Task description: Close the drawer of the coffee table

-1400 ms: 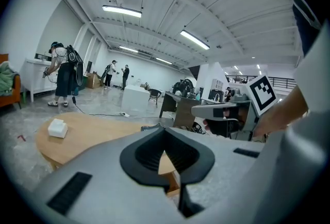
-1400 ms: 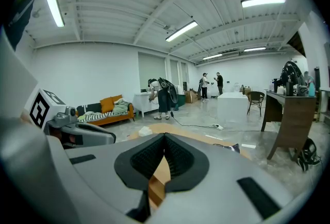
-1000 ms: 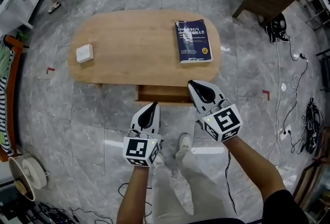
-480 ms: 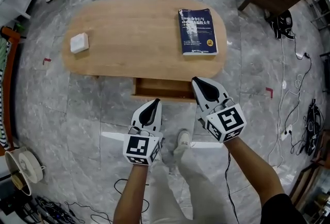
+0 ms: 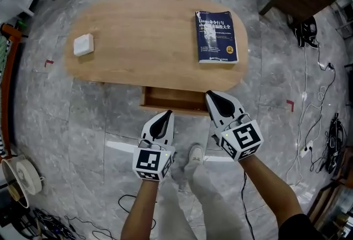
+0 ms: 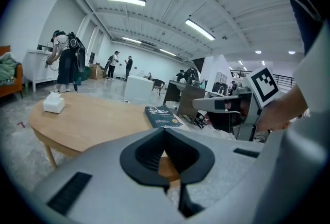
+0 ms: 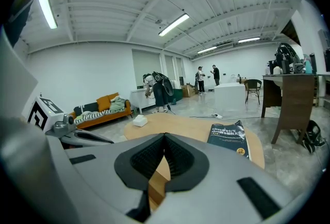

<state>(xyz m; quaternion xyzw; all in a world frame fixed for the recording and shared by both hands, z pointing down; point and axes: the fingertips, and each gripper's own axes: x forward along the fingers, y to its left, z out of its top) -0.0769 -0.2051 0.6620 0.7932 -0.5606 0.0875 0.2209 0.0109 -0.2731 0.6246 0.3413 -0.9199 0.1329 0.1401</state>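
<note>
1. An oval light-wood counter [image 5: 143, 40] stands on a grey marbled floor [image 5: 83, 117]. Its shallow wooden drawer [image 5: 174, 102] is pulled out from the near edge and is open.
2. The left tongs [image 5: 166, 114] have their tips pressed together with nothing between them. They hang just in front of the drawer's front board.
3. The right tongs [image 5: 211, 94] are likewise pressed together and empty. They are at the drawer's right front corner; whether they touch it cannot be judged.
4. A dark blue book [image 5: 217, 36] lies flat on the counter's right part. A small white box [image 5: 84, 44] sits at the left end, well apart.
</note>
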